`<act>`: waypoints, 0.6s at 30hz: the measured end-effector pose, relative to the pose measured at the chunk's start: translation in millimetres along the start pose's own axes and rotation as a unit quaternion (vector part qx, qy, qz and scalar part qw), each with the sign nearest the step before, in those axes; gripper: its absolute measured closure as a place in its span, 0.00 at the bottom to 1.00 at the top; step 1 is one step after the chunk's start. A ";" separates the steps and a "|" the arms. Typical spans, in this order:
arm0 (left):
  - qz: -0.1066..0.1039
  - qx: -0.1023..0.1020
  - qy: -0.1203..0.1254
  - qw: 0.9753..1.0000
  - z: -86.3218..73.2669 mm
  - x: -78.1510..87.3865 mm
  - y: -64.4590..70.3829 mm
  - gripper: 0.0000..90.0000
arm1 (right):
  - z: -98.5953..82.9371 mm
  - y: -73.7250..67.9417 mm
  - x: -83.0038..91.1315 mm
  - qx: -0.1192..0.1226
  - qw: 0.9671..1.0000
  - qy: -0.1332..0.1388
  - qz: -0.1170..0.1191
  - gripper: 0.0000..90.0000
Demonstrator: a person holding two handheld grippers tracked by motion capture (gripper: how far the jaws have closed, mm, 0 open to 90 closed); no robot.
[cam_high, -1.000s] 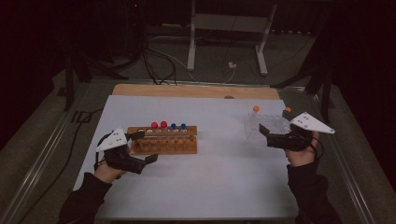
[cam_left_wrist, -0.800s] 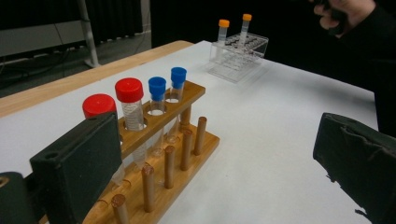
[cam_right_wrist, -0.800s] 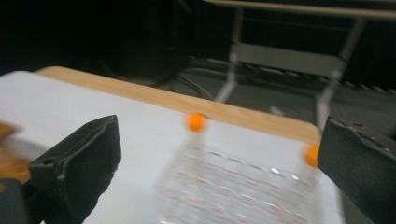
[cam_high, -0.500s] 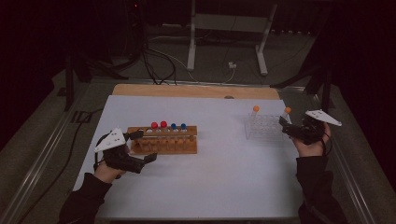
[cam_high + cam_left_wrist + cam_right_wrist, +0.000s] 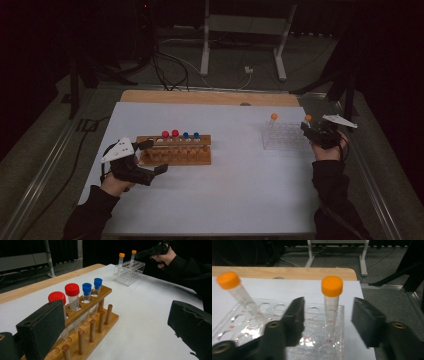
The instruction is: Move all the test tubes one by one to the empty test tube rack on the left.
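Two orange-capped tubes (image 5: pixel 332 302) already standing in the clear rack (image 5: pixel 285 136), four red- and blue-capped tubes (image 5: pixel 86 297) left in the wooden rack (image 5: pixel 175 152); right hand-held gripper (image 5: pixel 327 315) released around one orange tube, left hand-held gripper (image 5: pixel 152 157) spread, empty.

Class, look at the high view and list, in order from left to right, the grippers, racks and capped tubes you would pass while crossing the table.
Left gripper → two red-capped tubes → two blue-capped tubes, all four in the wooden rack → orange-capped tube → clear rack → second orange-capped tube → right gripper.
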State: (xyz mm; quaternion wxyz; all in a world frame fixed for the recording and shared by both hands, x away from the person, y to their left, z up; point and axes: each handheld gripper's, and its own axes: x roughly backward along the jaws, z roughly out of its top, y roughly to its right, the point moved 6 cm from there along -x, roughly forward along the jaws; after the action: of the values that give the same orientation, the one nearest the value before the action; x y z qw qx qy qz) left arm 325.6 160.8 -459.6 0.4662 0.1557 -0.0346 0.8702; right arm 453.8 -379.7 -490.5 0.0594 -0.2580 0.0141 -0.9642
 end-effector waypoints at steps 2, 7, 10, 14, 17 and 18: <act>0.003 0.001 0.001 1.000 0.1 0.1 -0.5 0.02 | 0.6 1.5 -4.2 -0.005 1.000 -0.005 0.003 0.57; 0.003 -0.001 0.002 1.000 1.2 0.6 0.1 0.02 | 1.4 6.5 -13.8 -0.020 0.999 -0.027 0.000 0.68; 0.001 -0.002 0.001 1.000 0.9 0.6 0.3 0.02 | 1.3 7.3 -17.5 -0.021 0.999 -0.033 0.001 0.71; 0.001 0.001 0.000 1.000 0.3 0.5 -0.7 0.02 | 1.7 6.8 -19.2 -0.022 0.999 -0.030 0.005 0.76; 0.001 0.000 0.000 1.000 0.5 0.7 -0.8 0.02 | 2.2 5.4 -19.9 -0.017 0.999 -0.030 0.009 0.80; 0.001 0.001 0.002 1.000 0.8 1.0 -0.9 0.02 | 2.4 5.1 -20.0 -0.014 0.999 -0.030 0.007 0.80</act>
State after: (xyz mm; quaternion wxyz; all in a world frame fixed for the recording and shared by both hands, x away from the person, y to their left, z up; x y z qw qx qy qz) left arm 326.0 161.9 -458.6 0.4651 0.1548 -0.0329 0.8710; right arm 472.7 -382.3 -498.6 0.0631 -0.2873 0.0272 -0.9554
